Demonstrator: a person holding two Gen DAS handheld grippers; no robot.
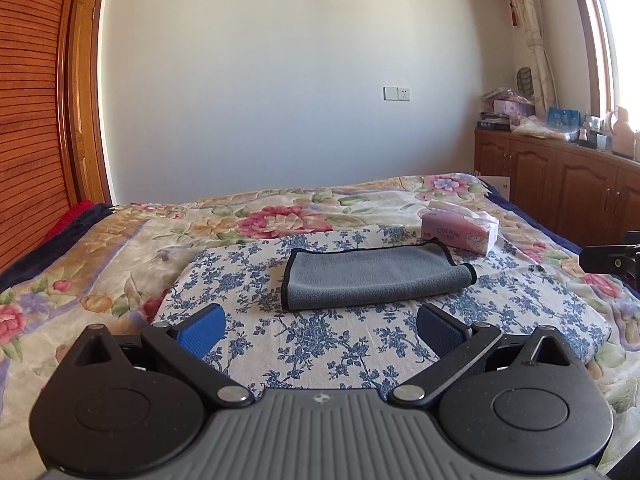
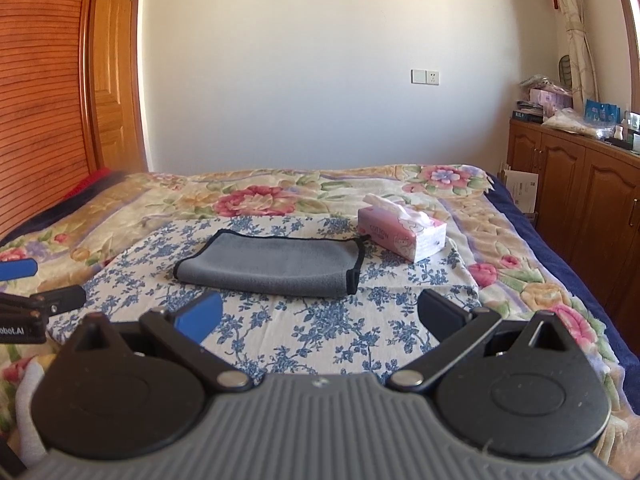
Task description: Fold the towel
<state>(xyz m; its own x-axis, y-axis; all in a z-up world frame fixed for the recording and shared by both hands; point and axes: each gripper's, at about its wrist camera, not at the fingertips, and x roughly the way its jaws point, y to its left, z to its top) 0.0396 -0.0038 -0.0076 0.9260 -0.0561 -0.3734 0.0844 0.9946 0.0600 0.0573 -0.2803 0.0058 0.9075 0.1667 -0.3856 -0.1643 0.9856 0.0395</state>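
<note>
wardrobe [image 1: 28,120]: brown slatted wood, far left, beside a panelled door [image 2: 112,72].
left gripper [image 1: 320,330]: fingers spread wide, nothing between them; held low over the blue-flowered cloth [image 1: 320,352], short of the towel.
towel [image 1: 372,276]: grey with black edging, folded over into a flat oblong, lying on the blue-flowered cloth in the middle of the bed [image 1: 100,248]; touched by neither tool.
right gripper [image 2: 320,316]: fingers spread wide, holding nothing; just short of the towel's near edge.
tissue box [image 2: 402,234]: pink, a tissue standing out of it, just beside the towel's right end.
cabinet [image 2: 580,192]: brown wood, far right, cluttered top.
</note>
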